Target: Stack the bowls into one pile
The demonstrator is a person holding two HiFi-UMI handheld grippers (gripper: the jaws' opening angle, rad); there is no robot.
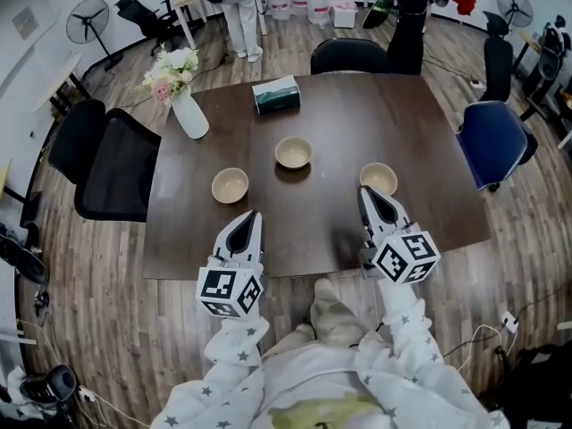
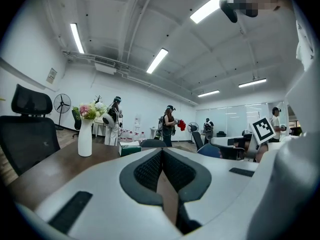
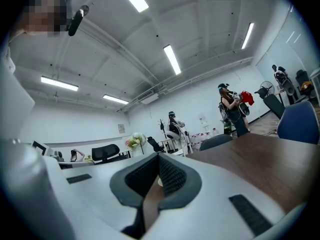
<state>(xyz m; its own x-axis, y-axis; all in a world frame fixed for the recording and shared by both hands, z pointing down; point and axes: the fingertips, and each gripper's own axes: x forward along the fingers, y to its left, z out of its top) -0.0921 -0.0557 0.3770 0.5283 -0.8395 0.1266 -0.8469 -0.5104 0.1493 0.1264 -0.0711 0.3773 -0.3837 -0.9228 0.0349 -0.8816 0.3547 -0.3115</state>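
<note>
Three beige bowls stand apart on the dark wooden table [image 1: 420,132]: the left bowl [image 1: 230,185], the middle bowl [image 1: 293,152] farther back, and the right bowl [image 1: 379,178]. My left gripper [image 1: 253,214] hovers over the table's near part, just short of the left bowl and slightly to its right, shut and empty. My right gripper [image 1: 365,189] points at the right bowl with its tip close to the near rim, also shut with nothing in it. In the left gripper view the left gripper [image 2: 162,153] has its jaws closed together. The right gripper [image 3: 159,156] looks the same in its own view.
A white vase of flowers [image 1: 183,101] and a green tissue box [image 1: 275,94] stand at the table's back left. Office chairs [image 1: 116,164] [image 1: 490,141] ring the table. People stand beyond the far edge [image 1: 411,16]. The near table edge runs just under the grippers.
</note>
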